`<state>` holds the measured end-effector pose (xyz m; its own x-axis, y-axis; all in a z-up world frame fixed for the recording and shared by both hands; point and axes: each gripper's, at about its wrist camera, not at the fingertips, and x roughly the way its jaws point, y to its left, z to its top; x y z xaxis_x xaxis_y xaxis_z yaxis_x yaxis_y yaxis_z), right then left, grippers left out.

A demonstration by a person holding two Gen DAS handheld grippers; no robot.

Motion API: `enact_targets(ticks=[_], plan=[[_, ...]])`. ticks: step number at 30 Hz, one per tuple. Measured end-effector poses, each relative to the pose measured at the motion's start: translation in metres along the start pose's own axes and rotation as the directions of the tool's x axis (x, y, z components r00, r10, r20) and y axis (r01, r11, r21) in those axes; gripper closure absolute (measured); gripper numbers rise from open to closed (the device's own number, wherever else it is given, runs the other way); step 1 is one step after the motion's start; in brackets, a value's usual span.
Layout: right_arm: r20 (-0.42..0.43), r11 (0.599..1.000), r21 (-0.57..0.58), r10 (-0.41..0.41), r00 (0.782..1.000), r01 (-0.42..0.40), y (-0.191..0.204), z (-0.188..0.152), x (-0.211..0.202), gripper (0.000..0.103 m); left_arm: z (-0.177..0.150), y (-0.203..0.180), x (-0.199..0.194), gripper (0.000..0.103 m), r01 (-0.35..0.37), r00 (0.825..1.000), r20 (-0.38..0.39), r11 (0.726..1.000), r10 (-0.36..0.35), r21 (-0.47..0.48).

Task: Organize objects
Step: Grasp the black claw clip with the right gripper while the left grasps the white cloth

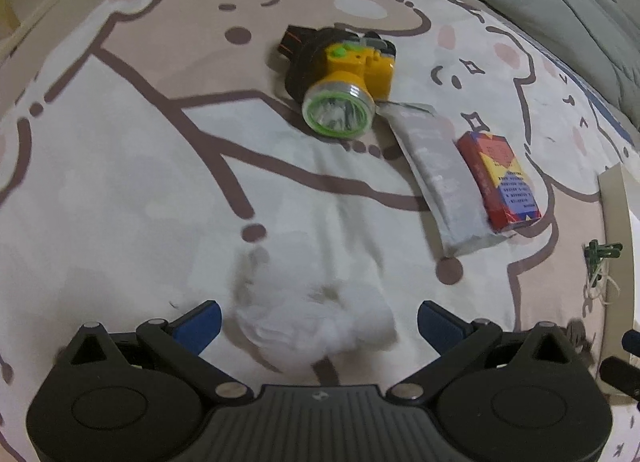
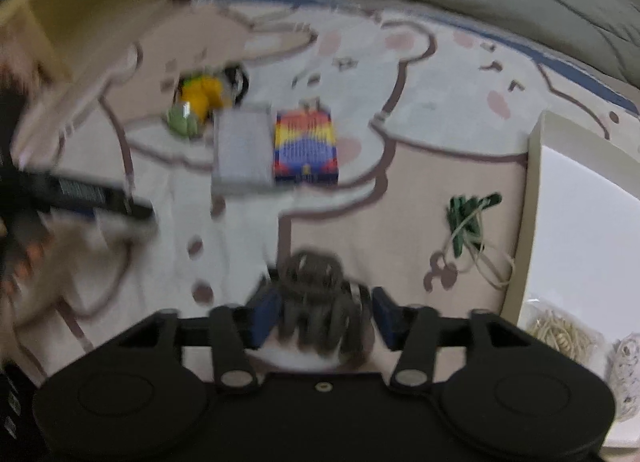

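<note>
While the right gripper (image 2: 326, 312) hung over the cartoon-printed bedsheet (image 2: 400, 190), a dark plastic claw-shaped hair clip (image 2: 320, 302) sat between its half-spread blue pads (image 2: 266, 314); contact was blurred, grip undeterminable.

Two hand-held grippers, both angled steeply downward.

Left hand-held gripper (image 1: 319, 320): jaws spread wide, blue pads at 8 and 4 o'clock of its view, clamping nothing. Right hand-held gripper (image 2: 326, 312): jaws parted, blue pads at 9 and 3 o'clock; blur hides whether they press anything.
</note>
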<state>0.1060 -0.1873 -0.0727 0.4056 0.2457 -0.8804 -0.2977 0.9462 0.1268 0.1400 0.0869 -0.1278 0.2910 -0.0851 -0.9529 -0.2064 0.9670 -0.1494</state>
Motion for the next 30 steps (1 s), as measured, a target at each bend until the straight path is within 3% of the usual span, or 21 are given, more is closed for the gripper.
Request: enact_targets(ticks=[4, 9, 14, 20, 22, 24, 26, 30], plan=[[0.013, 0.994, 0.108, 0.000, 1.000, -0.002, -0.004, 0.007, 0.001, 0.026, -0.003, -0.004, 0.008, 0.001, -0.031, 0.999, -0.017, 0.999, 0.031, -0.015], [-0.057, 0.980, 0.182, -0.065, 0.996, 0.075, -0.005, 0.008, 0.023, 0.023, -0.003, -0.001, 0.015, 0.001, -0.053, 0.998, -0.028, 0.997, 0.051, -0.062], [-0.112, 0.979, 0.192, -0.047, 0.993, 0.068, -0.003, 0.006, 0.039, 0.022, 0.000, 0.006, 0.016, 0.002, -0.038, 0.999, -0.029, 0.993, 0.035, -0.114], [-0.159, 0.982, 0.169, -0.052, 0.986, 0.079, 0.002, 0.004, 0.052, 0.022, 0.000, 0.003, 0.016, 0.011, -0.052, 0.998, -0.028, 0.992, 0.049, -0.117], [-0.175, 0.983, 0.167, -0.052, 0.983, 0.082, 0.003, 0.003, 0.056, 0.022, -0.002, 0.002, 0.015, 0.020, -0.058, 0.998, -0.024, 0.992, 0.055, -0.108], [-0.187, 0.983, 0.169, -0.041, 0.981, 0.073, 0.002, 0.003, 0.059, 0.025, -0.002, 0.001, 0.013, 0.026, -0.050, 0.999, -0.021, 0.993, 0.048, -0.106], [-0.194, 0.981, 0.188, -0.003, 0.981, 0.041, -0.001, 0.002, 0.060, 0.038, -0.002, 0.001, 0.011, 0.031, -0.036, 0.999, -0.022, 0.994, 0.033, -0.106], [-0.186, 0.981, 0.195, 0.018, 0.982, 0.019, 0.000, 0.003, 0.056, 0.041, 0.001, 0.000, 0.001, 0.033, 0.017, 1.000, 0.002, 0.994, -0.017, -0.105]])
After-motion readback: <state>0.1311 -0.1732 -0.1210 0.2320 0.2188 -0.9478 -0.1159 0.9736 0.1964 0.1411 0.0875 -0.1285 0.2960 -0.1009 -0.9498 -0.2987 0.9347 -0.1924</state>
